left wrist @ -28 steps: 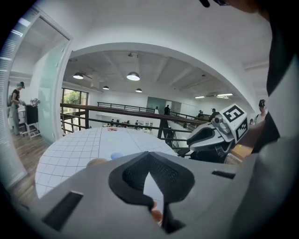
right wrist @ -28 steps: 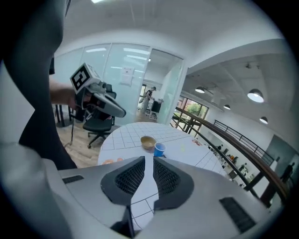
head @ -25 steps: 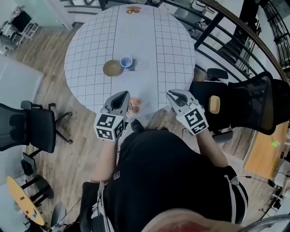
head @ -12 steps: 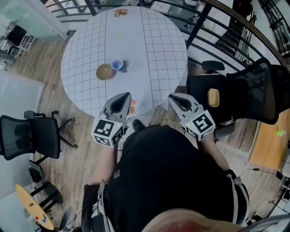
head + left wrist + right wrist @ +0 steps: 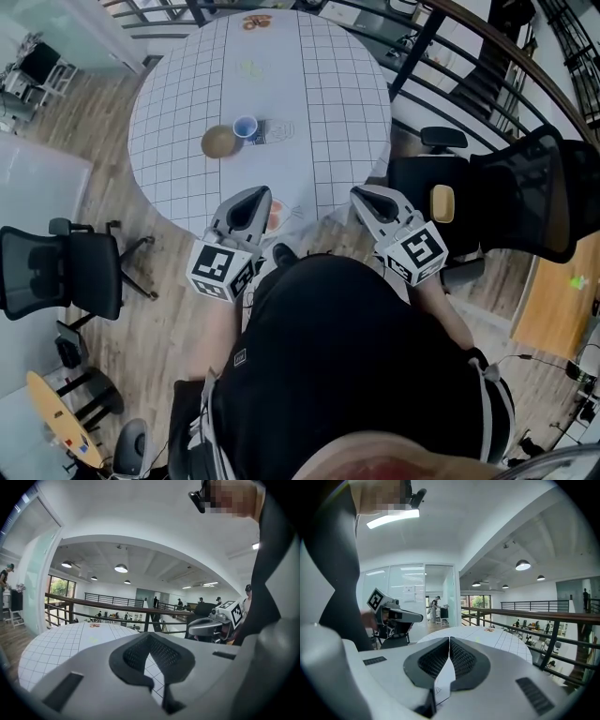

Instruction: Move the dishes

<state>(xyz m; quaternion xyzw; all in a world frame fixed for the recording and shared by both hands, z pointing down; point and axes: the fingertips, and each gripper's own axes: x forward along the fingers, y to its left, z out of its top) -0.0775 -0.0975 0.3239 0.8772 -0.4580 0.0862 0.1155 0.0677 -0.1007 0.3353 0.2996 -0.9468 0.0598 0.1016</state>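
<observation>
A round table (image 5: 328,103) with a squared cloth is seen from above. Left of its middle a brown bowl (image 5: 220,142), a blue cup (image 5: 246,127) and a clear glass (image 5: 278,132) are set in a row. The cup lies just beside the bowl, and the glass stands just right of the cup. A plate (image 5: 278,218) with an orange pattern is placed at the near edge of the table and is partly covered in the head view by the left gripper. Small orange things (image 5: 251,22) are seen at the far edge; what they are cannot be told.

The left gripper (image 5: 251,199) is held over the near edge of the table, pointing far across it. Its jaws are closed tip to tip and nothing is held between them; only the cloth is seen through the gap lower down. The right gripper (image 5: 366,197) is held to the right, at the table's rim, well apart from the left one. Its jaws are likewise pressed together and empty.

A black chair (image 5: 66,272) is placed to the left of the table and another chair (image 5: 525,202) to the right. A railing (image 5: 487,56) runs past the far right.
</observation>
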